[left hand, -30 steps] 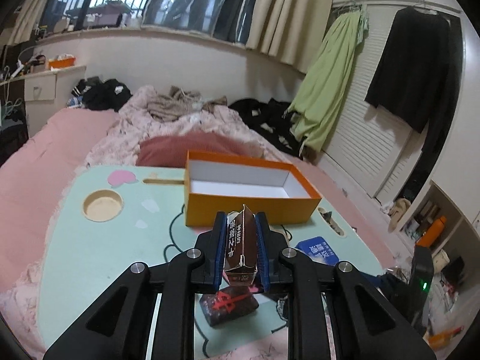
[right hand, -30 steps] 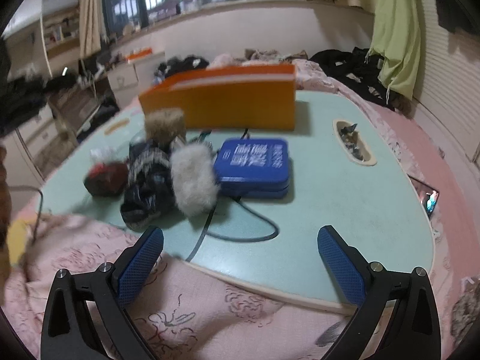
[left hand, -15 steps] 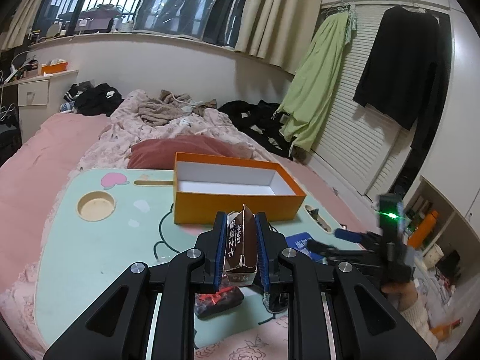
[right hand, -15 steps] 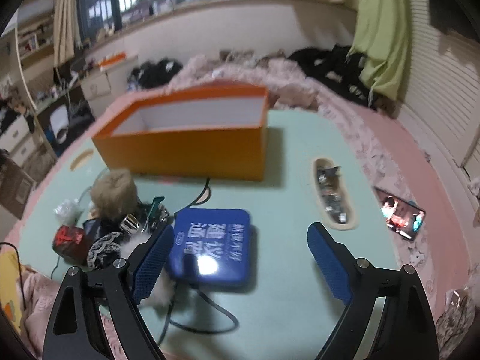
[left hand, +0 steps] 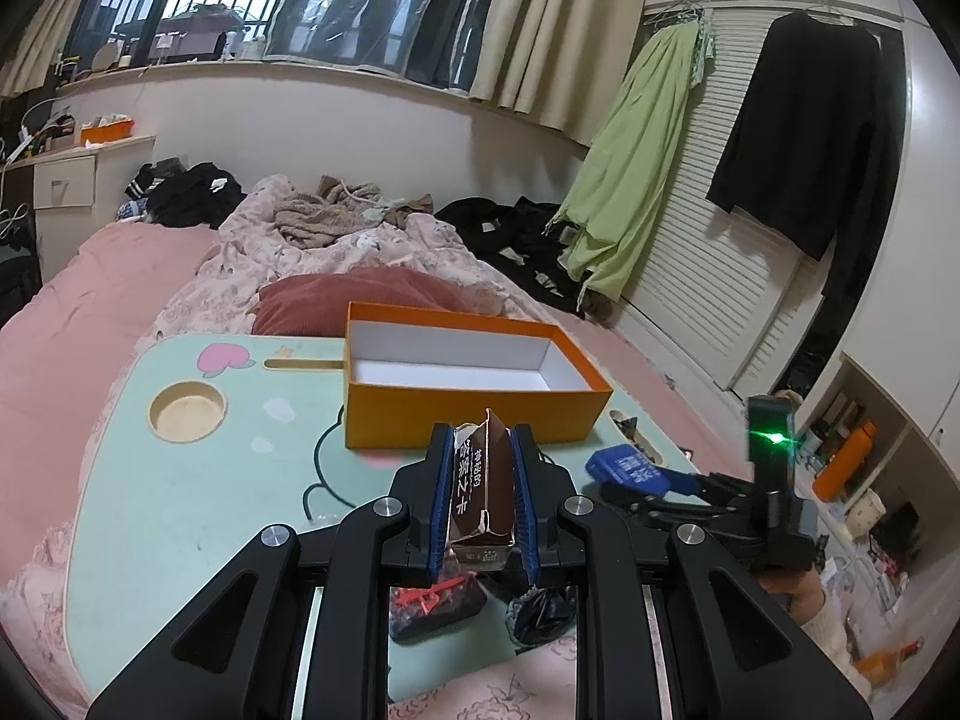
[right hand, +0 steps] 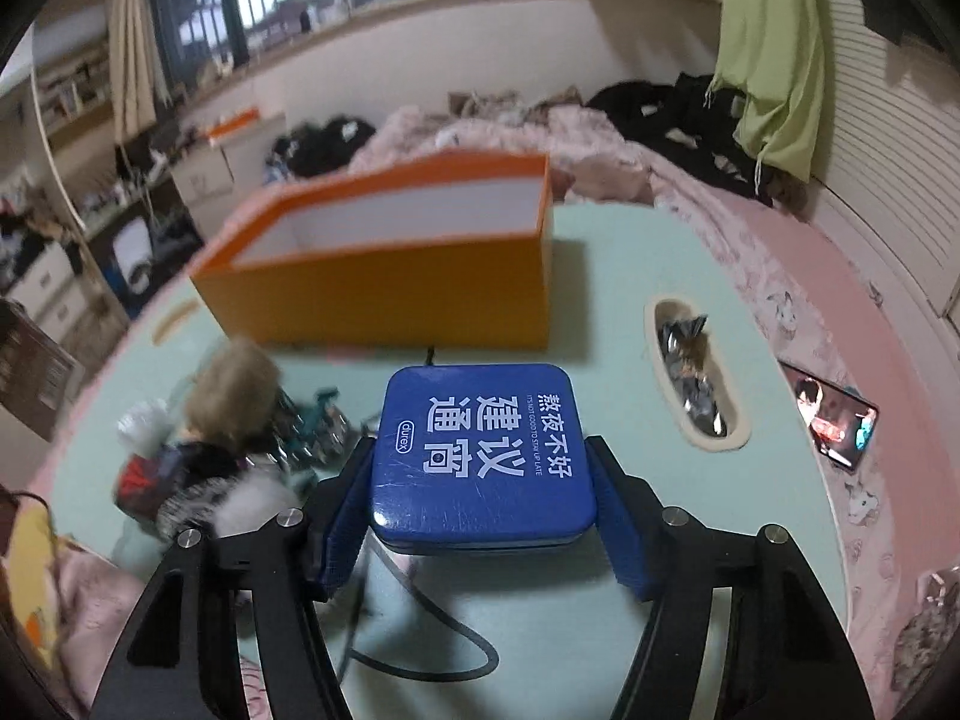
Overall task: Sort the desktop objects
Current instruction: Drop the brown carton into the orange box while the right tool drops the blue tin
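Main risk is the right gripper [right hand: 483, 519]: its jaws have just been closing around the blue tin [right hand: 480, 450], pads now at both side edges, and I can't confirm they're seated. The tin is smooth with rounded corners and is held only at its near end, so it could pivot or slip out on the lift. A black cable [right hand: 420, 648] runs under it on the green lap table [right hand: 606, 312] (may snag or drag the fluffy clutter [right hand: 228, 390] to the left). Orange box [right hand: 384, 300] sits just behind the tin, empty as far as I can see, so clearing its near wall is the next hazard

Left gripper [left hand: 480, 498] is clamped narrow on a small brown carton [left hand: 483, 480], upright between the pads, held above the near table edge in front of the box. Carton looks creased, so squeezing harder could crush it

Both hands point forward and tilted down towards the table, right steeper
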Tool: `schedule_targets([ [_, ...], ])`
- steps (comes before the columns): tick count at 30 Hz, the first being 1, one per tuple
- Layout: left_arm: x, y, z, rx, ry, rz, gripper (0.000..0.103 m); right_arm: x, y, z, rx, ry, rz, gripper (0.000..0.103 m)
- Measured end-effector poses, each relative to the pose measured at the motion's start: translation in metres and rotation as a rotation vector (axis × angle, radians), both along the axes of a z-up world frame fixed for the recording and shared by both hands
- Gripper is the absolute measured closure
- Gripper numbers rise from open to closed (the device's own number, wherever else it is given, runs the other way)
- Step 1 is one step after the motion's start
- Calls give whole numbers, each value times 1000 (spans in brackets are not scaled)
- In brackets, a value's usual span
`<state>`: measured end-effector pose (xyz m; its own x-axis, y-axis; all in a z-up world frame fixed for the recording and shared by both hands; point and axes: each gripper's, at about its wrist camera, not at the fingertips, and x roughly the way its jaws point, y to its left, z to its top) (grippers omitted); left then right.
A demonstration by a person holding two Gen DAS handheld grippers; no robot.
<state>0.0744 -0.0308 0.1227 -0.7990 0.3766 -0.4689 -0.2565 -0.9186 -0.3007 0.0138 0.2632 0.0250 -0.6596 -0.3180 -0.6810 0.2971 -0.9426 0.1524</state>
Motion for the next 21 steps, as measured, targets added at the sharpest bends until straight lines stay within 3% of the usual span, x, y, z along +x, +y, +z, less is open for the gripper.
schedule_targets([
  [9, -46, 15, 22, -20, -9, -35, 83, -4, 15, 51, -253, 60, 143, 36],
  [13, -92, 27, 30, -23, -43, -19, 83, -40, 1, 69, -241, 58, 127, 36],
  [17, -135, 40, 21, -69, -59, 49, 82, -78, -25, 71, -159, 57, 80, 36],
  [19, -155, 40, 2, -63, -107, 54, 67, -94, -38, 61, -100, 46, 52, 36],
  [20, -162, 40, -7, -57, -140, 53, 52, -99, -43, 55, -73, 39, 39, 36],
  [21, -167, 38, -17, -50, -175, 56, 43, -103, -49, 48, -34, 28, 25, 35],
])
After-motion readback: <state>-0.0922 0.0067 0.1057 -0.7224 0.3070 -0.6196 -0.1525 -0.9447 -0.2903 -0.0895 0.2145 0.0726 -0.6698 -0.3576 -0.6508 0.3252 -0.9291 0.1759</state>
